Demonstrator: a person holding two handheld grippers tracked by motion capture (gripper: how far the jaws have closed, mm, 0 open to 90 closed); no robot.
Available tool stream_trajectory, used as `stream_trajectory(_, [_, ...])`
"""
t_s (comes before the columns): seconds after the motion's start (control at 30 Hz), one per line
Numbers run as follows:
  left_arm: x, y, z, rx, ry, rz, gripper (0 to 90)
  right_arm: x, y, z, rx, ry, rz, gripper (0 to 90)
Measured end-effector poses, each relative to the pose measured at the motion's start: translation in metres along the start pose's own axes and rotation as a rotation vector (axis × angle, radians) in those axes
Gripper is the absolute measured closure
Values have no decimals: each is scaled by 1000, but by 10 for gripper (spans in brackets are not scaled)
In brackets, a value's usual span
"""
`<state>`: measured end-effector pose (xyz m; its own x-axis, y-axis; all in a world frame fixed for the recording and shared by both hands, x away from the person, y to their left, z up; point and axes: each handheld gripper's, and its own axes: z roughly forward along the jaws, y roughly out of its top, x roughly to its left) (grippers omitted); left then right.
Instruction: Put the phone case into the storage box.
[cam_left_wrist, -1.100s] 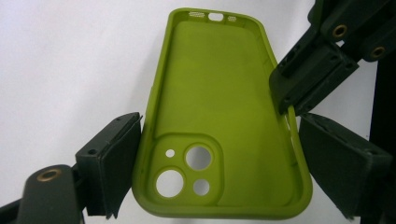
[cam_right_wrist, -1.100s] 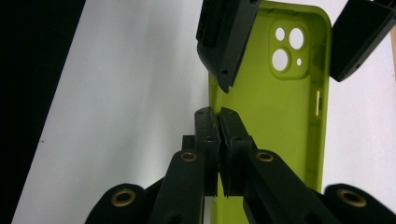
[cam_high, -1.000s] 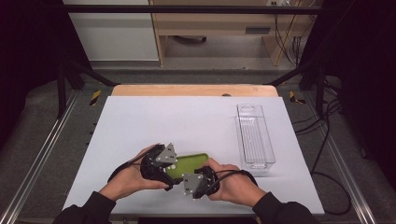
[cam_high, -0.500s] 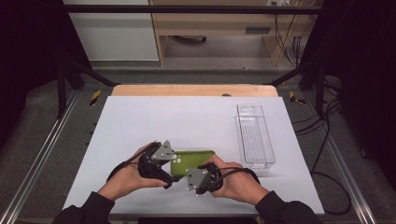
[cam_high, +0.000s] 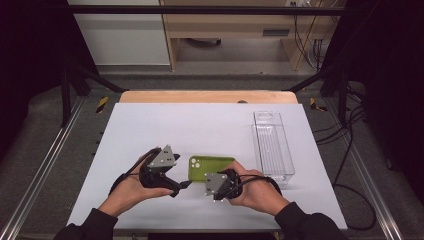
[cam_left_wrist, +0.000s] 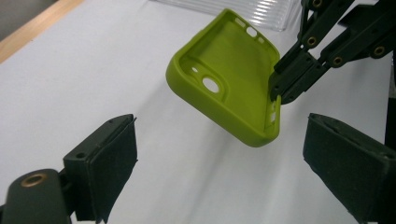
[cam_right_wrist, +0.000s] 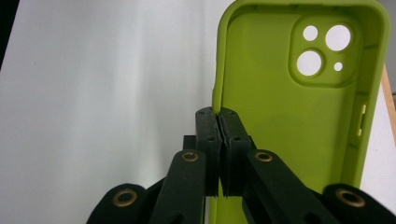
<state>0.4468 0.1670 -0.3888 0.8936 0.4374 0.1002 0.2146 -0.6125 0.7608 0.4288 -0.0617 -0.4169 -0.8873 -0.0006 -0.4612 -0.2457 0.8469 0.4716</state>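
Fingers of the right gripper (cam_right_wrist: 219, 140) clamped on one long side wall of the green case (cam_right_wrist: 299, 121), pinching rim only. Case lifted and tilted off the counter (cam_high: 200, 125), open side toward the left gripper (cam_left_wrist: 219, 177). Left fingers (cam_left_wrist: 107, 158) apart, nothing between them, case just ahead. Clear tray (cam_high: 272, 145) stands well off to the right. Step in hand, judged: handover or two-gripper hold of case. Next move needs left fingers brought onto the free edge and closed before the right lets go; thin rim grip could slip.
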Motion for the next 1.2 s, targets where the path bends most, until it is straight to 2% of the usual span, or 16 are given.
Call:
stream_trajectory(0.2, [3, -1, -3, -44, 36, -33, 78, -1, -2, 2, 4, -7, 17, 884])
stream_trajectory(0.37, [7, -6, -4, -82, 103, -69, 79, -4, -6, 4, 5, -20, 32, 884])
stream_trajectory(0.57, [10, -9, -9, -133, 155, -97, 74, -9, -10, 7, 1, -46, 74, 884])
stream_trajectory(0.67, [12, -11, -12, -173, 183, -130, 71, -11, -12, 8, -7, -65, 88, 884])
stream_trajectory(0.8, [15, -18, -13, -207, 202, -175, 62, -15, -12, 8, -18, -101, 136, 884])
stream_trajectory(1.0, [13, -30, -13, -239, 249, -176, 62, -25, -14, 8, -52, -154, 215, 884])
stream_trajectory(1.2, [12, -36, -15, -279, 281, -210, 56, -30, -17, 9, -87, -190, 280, 884])
